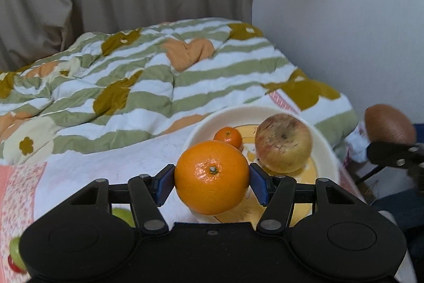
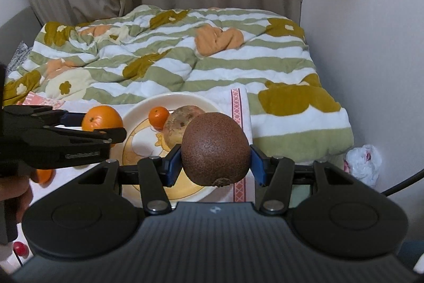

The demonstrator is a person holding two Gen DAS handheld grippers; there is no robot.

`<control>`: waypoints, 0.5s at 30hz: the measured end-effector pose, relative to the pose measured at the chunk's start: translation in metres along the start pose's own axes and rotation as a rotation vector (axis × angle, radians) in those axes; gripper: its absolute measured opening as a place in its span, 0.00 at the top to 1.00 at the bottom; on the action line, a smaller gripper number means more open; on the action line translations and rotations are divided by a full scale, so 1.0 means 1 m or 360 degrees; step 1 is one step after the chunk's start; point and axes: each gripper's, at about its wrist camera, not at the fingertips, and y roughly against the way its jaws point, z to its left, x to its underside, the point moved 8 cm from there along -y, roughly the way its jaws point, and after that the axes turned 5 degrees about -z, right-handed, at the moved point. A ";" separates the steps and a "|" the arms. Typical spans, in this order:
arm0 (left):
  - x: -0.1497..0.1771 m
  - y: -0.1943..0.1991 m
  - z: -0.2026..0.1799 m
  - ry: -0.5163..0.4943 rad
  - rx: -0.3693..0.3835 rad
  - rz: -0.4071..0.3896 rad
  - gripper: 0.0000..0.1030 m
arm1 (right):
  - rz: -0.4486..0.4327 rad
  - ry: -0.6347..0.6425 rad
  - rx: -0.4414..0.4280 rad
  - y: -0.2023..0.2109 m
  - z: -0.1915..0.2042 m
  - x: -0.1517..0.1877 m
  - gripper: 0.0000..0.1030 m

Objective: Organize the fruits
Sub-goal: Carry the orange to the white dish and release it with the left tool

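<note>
The left hand-held gripper (image 1: 212, 178) clamps an orange (image 1: 212, 177) at the plate (image 1: 324, 147) rim; the right hand-held gripper (image 2: 216, 163) clamps a kiwi (image 2: 216, 149) above the plate.

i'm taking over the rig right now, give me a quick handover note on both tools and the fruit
Left tool: shut on the large orange, held at the plate's near-left rim.
Right tool: shut on the brown kiwi, held above the plate's right side.
Plate: on the bed, already holding a small mandarin and a blemished apple.
Done: two fruits plated, two more picked up.
Left: set the orange and kiwi on the plate, then collect the loose fruit by the left edge: a green one, another orange one and something small and red.
</note>
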 end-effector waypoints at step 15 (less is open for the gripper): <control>0.011 -0.054 -0.011 -0.0155 0.0039 0.0112 0.37 | 0.0074 -0.0057 0.0058 -0.024 -0.011 0.005 0.34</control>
